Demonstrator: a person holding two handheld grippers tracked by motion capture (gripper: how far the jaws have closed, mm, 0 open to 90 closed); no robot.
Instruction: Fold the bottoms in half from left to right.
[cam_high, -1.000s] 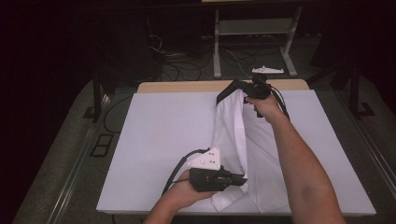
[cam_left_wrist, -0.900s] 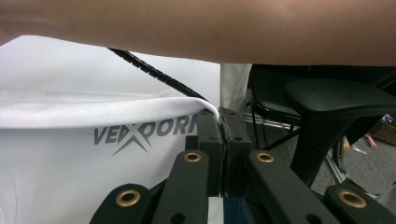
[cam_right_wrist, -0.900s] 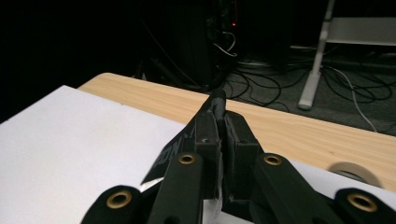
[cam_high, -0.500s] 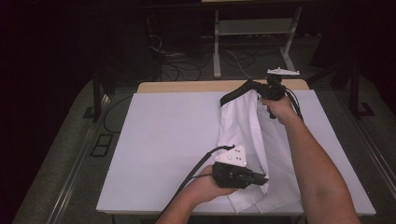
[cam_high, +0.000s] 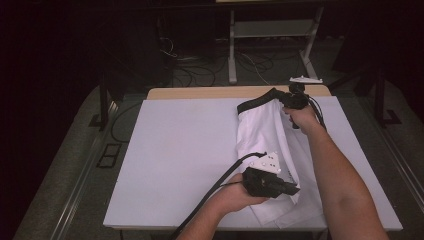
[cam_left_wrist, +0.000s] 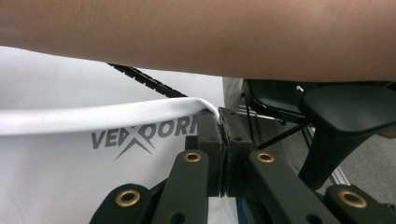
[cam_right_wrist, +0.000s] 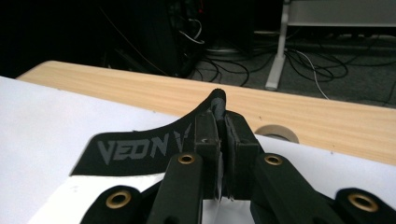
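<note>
Shorts partly hidden under the right forearm

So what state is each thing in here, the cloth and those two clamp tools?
White shorts: folded lengthwise, lying on the table, held at both ends.
Black waistband: lifted, pinched.
Left hand-held gripper: shut on the white hem.
Right hand-held gripper: shut on the waistband.

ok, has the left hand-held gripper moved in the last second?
Yes. The left hand-held gripper has shifted right along the table's near edge, carrying the white garment's hem with it.
</note>
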